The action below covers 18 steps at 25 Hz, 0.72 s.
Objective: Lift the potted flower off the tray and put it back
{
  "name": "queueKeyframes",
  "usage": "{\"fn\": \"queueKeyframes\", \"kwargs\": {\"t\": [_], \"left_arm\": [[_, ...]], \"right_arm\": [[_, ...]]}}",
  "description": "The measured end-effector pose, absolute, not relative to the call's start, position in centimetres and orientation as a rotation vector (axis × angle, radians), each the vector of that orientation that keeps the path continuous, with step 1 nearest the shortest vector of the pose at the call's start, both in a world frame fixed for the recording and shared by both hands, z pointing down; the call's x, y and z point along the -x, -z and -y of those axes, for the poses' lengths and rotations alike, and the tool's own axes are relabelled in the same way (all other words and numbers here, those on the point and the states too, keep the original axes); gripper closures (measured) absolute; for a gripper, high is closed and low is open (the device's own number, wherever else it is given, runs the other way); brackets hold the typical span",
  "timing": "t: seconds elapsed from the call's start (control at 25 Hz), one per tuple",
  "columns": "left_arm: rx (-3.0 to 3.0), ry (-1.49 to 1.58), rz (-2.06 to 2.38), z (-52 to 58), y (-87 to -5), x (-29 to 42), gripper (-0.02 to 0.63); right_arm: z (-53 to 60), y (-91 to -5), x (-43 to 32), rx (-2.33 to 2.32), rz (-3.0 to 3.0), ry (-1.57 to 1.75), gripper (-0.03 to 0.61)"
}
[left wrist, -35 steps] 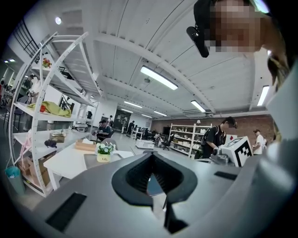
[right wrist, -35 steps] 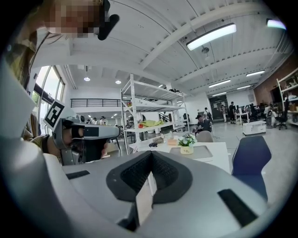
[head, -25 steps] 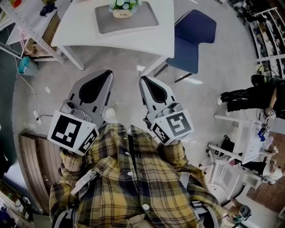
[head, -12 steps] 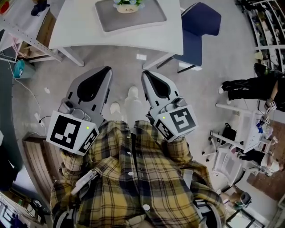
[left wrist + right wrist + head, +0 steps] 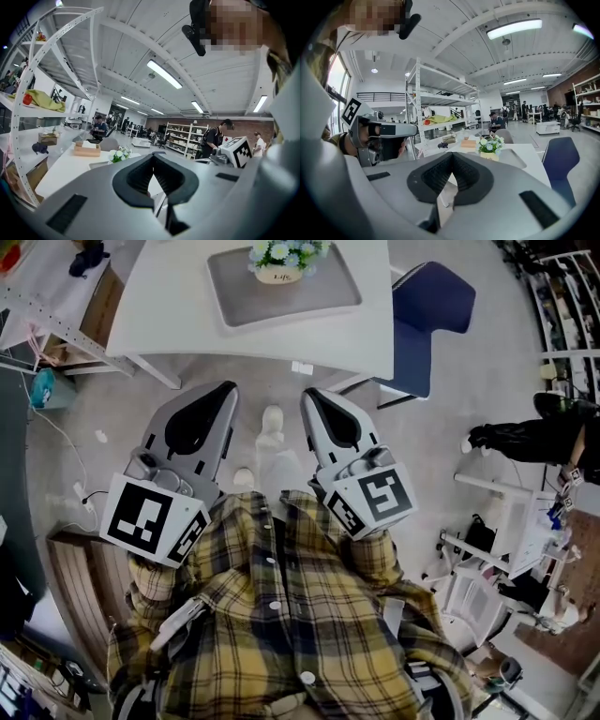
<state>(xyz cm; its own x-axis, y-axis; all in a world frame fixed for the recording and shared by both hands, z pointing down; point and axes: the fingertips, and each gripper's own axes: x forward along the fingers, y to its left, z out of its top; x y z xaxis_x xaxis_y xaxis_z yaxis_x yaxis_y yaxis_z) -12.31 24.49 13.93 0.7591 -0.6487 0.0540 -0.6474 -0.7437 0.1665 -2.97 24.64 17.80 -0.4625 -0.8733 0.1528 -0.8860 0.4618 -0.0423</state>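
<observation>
The left gripper had its jaws pressed together with nothing between them, and the right gripper was the same, jaws together and empty. Both were held out side by side in front of the person's yellow plaid shirt, pointing toward the far table, each with its marker cube at the near end. Between them, lower down, a light-coloured shoe stood on the grey floor.

Beyond the tips, well apart from both grippers, stood the white table. A grey tray lay on it, and the potted flower sat upright on the tray's far half, white and pale blooms above a cream pot. In the left gripper view a low wooden box rested on the table to the left of the flower.

A blue chair stood at the table's right side. To the left of the table rose a white metal shelving rack with a yellow-green cloth on one shelf. Far to the right, a person in dark clothing stood near white carts.
</observation>
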Motion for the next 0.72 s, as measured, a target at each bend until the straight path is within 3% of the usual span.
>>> {"fn": "queueKeyframes", "kwargs": {"t": [0.72], "left_arm": [[-2.78, 0.028, 1.145, -10.8, -9.9, 4.7, 0.604]], "right_arm": [[-10.1, -13.8, -5.4, -1.523, 2.663, -0.14, 0.58]]}}
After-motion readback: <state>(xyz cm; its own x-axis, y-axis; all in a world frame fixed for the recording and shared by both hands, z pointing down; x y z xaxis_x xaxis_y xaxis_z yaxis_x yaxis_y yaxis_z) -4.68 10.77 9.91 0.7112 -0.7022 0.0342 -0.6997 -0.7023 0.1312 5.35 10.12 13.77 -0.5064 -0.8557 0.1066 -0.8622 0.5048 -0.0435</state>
